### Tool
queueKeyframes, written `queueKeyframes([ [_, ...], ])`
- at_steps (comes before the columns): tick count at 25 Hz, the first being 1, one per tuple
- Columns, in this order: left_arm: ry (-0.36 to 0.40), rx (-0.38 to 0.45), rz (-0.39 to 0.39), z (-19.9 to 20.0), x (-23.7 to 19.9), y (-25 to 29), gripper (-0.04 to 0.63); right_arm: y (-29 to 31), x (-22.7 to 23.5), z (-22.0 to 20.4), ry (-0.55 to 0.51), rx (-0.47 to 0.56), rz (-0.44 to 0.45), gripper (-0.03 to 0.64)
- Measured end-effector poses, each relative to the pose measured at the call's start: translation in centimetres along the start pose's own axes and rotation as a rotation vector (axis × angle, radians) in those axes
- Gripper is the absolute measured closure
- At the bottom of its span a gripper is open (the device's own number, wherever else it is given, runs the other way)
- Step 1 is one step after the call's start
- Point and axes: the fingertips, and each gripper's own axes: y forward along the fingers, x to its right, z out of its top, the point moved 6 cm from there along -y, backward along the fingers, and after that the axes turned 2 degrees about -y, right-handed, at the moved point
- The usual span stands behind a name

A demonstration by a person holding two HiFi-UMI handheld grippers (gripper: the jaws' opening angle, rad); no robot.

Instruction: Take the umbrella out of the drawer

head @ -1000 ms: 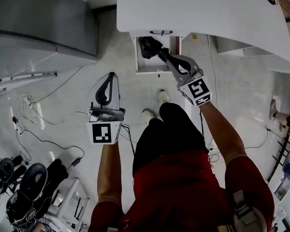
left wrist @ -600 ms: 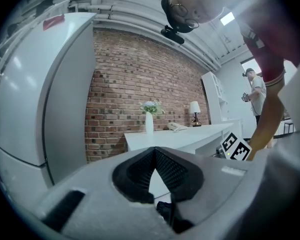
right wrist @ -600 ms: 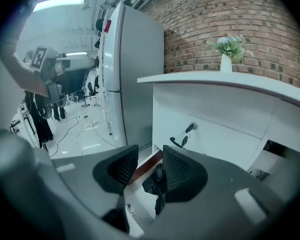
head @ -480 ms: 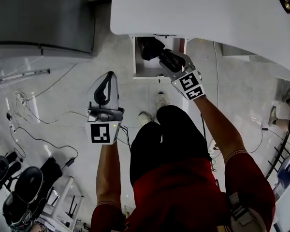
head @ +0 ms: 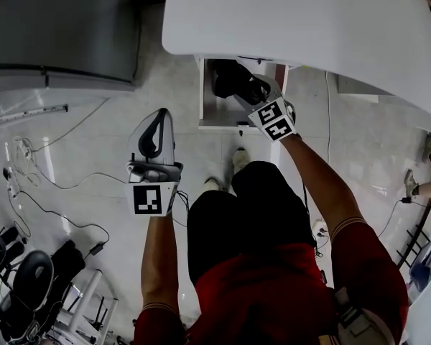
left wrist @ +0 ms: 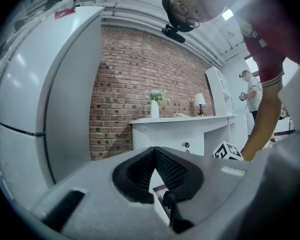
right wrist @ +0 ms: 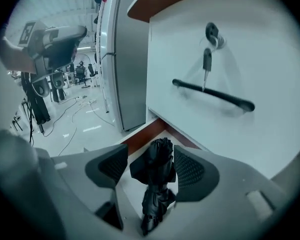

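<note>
A black folded umbrella (head: 228, 77) lies in the open lower drawer (head: 217, 126) under the white table (head: 294, 13). My right gripper (head: 246, 86) reaches down into that drawer. In the right gripper view the umbrella (right wrist: 157, 176) stands between the jaws of the right gripper (right wrist: 150, 156). These jaws have just been opening, and the left pad (right wrist: 110, 166) is clear of the fabric. My left gripper (head: 160, 113) hangs over the floor to the left of the drawer. In the left gripper view the left gripper (left wrist: 154, 151) is shut with nothing in it.
An upper drawer front with a black handle (right wrist: 212, 96) and a hanging key (right wrist: 207, 61) rises just behind the umbrella. A grey fridge (head: 57, 27) stands at the left. Cables (head: 50, 185) and black equipment (head: 21, 293) lie on the floor, and another person (left wrist: 252, 91) stands far off.
The right gripper has gone further into the drawer, its jaws have spread, and the umbrella is now between them. The left gripper has shifted a little, still shut.
</note>
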Motion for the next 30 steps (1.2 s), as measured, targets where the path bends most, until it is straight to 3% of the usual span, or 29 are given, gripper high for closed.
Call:
queueKeyframes([
  [15,-0.002,-0.002,0.014,-9.3,-2.1,0.2,0.589,10.5,1.6,-6.6,-0.048,-0.122,-0.015,0.285],
  [30,-0.015,-0.022,0.038,-12.3,-3.1,-1.5,0.589,15.1,1.7,-9.3,-0.074,-0.230,-0.046,0.256],
])
